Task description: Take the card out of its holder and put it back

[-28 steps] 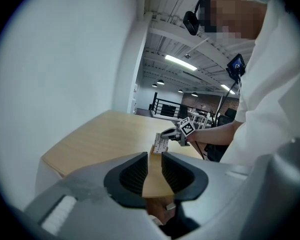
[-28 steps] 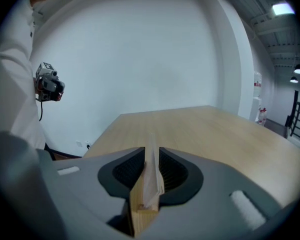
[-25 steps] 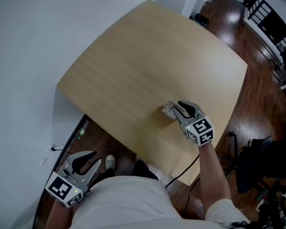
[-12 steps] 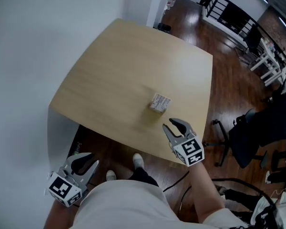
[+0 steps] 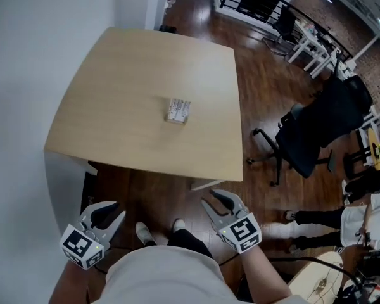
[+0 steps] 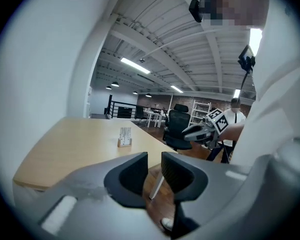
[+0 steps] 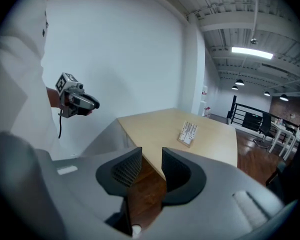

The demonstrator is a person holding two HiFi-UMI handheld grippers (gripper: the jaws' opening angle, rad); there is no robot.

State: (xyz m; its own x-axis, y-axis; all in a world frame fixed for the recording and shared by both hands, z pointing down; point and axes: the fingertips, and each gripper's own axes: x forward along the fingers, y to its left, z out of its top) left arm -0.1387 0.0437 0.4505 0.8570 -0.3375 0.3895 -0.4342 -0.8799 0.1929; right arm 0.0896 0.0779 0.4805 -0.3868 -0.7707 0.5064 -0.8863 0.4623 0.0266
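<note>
The card holder (image 5: 178,111), a small wooden stand with a white printed card upright in it, sits alone on the light wood table (image 5: 126,75). It also shows in the left gripper view (image 6: 124,136) and the right gripper view (image 7: 188,132). Both grippers hang well short of the table's near edge, close to my body. My left gripper (image 5: 114,209) is open, with nothing between its jaws (image 6: 154,176). My right gripper (image 5: 213,199) has been opening its jaws within the last second and is open and empty (image 7: 151,171).
A black office chair (image 5: 316,132) stands on the dark wood floor to the right of the table. A person's legs (image 5: 316,220) show at the far right. A white wall runs along the left. More desks and a railing stand at the back.
My right gripper has drawn back from the card holder, off the table and toward my body. The whole view has backed away from the table. The holder stays in place.
</note>
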